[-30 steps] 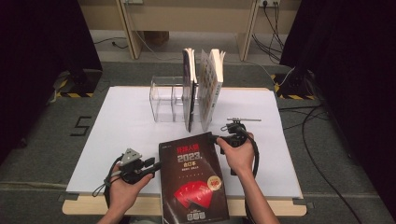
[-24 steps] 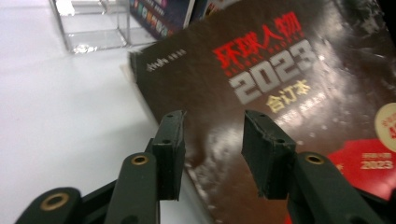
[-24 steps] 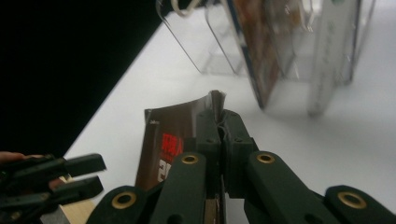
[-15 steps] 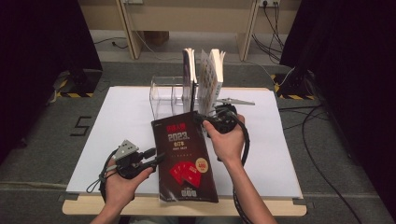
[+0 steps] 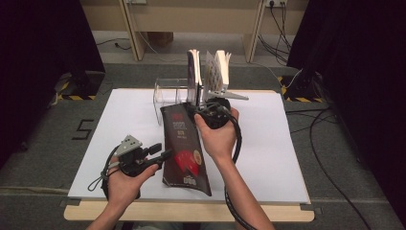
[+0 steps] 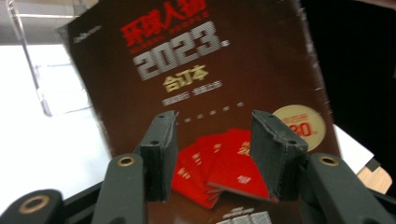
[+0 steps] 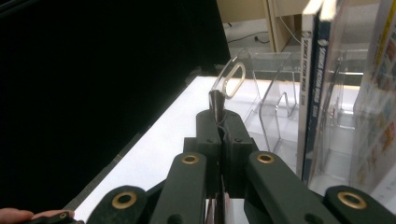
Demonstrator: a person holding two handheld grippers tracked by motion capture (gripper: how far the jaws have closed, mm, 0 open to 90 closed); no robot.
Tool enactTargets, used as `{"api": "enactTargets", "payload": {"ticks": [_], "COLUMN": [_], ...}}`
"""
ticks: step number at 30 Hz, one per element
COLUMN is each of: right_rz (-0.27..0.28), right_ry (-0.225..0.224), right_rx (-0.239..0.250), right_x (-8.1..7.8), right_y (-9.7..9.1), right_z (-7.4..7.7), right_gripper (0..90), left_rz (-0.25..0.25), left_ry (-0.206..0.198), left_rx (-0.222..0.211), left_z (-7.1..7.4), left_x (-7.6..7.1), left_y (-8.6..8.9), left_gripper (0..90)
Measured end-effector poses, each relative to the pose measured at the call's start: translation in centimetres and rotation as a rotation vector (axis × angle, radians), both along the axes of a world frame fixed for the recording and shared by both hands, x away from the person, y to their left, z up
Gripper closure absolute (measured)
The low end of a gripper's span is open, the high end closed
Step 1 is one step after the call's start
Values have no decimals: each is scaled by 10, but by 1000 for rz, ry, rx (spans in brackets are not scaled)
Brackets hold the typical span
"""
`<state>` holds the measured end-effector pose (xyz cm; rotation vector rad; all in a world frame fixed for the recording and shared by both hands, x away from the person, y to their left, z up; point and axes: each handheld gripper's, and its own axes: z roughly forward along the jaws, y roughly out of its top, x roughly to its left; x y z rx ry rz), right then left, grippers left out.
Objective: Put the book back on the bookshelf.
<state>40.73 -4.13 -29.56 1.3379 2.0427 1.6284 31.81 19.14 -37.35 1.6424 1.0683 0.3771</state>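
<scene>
A dark brown book (image 5: 184, 143) with a red "2023" cover (image 6: 201, 70) is tilted up off the white table sheet, its top end toward the clear rack. My right gripper (image 5: 200, 113) is shut on that top edge, and the thin edge (image 7: 217, 105) sticks out between its closed jaws (image 7: 223, 135). My left gripper (image 5: 165, 154) hovers at the book's lower left edge. Its jaws (image 6: 212, 140) have just been opening and stand apart. The cover lies just beyond them and nothing is pressed between the pads.
A clear acrylic book rack (image 5: 167, 96) stands at the back of the white sheet (image 5: 287, 143), also seen close ahead (image 7: 261, 79). Two books (image 5: 194, 72) (image 5: 218, 69) stand upright in it, one blue-spined (image 7: 308, 93). Dark curtains hang at both sides.
The right hand has raised the book's top end and carried it toward the rack, so the book has gone from flat to tilted. The left gripper has risen and its jaws have widened.
</scene>
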Motion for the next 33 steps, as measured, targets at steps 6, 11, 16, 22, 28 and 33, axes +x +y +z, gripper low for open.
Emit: {"api": "enactTargets", "payload": {"ticks": [6,11,16,22,28,33], "right_rz": [-19,-33,-45,-59,-69,-80], "right_ry": [-19,-38,-52,-54,-46,-45], "right_rx": [2,1,3,-4,-10,-23], "right_x": [4,8,10,13,16,18], "right_y": [8,15,19,29,33,36], "right_z": [2,4,5,5,3,1], "right_gripper": [880,880,881,880,880,880], "left_rz": [-4,-9,-10,-9,-1,-1], "left_ry": [-8,-13,-18,-21,-3,7], "left_rx": [7,12,16,34,42,56], "left_z": [8,14,21,29,29,27], "left_x": [8,12,17,25,32,35], "left_y": [-8,-13,-18,-29,-38,-45], "left_gripper": [496,496,492,485,477,462]}}
